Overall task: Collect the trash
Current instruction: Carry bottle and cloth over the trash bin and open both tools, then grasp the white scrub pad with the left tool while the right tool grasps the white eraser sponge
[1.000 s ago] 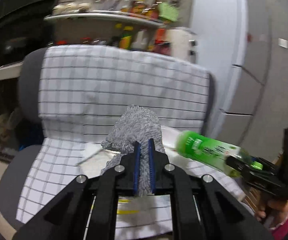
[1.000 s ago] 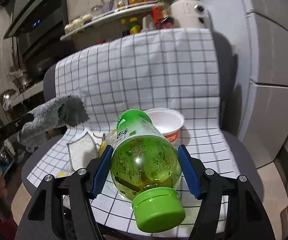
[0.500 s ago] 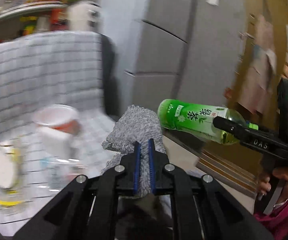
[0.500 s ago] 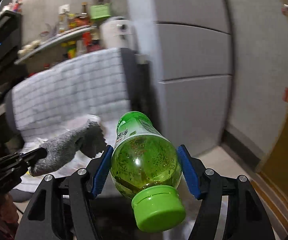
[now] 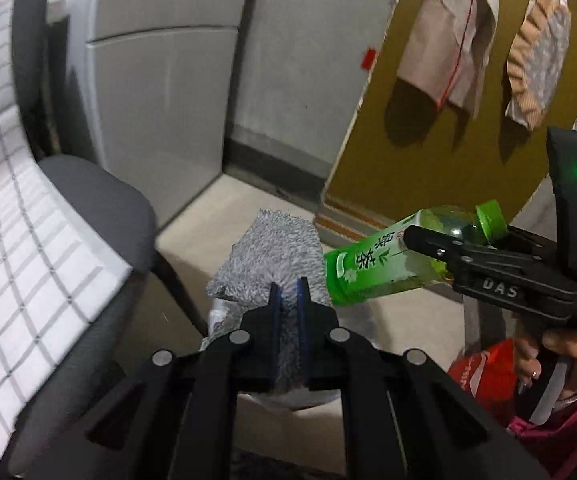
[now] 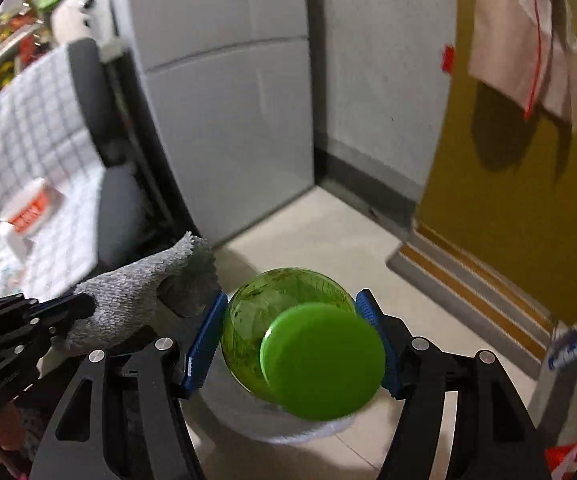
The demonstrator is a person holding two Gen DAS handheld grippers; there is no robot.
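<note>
Two close wrist views along the tongs — both downward, sharing floor [image 5: 204, 216], chair [image 6: 118, 204] — yellow door [image 5: 440, 152].

Both views swing away from the chair [image 5: 88, 216], which now sits at the left edge of the frame instead of the centre. The yellow door [image 5: 428, 120] with hanging cloths [image 5: 448, 32] enters the upper right. The white bin [image 6: 288, 428] now appears directly below the green bottle [image 6: 288, 320] in the right wrist view. The bottle tips from cap-low to nearly end-on, cap toward the camera. The grey cloth [image 6: 140, 296] now lies just beside the bottle.
</note>
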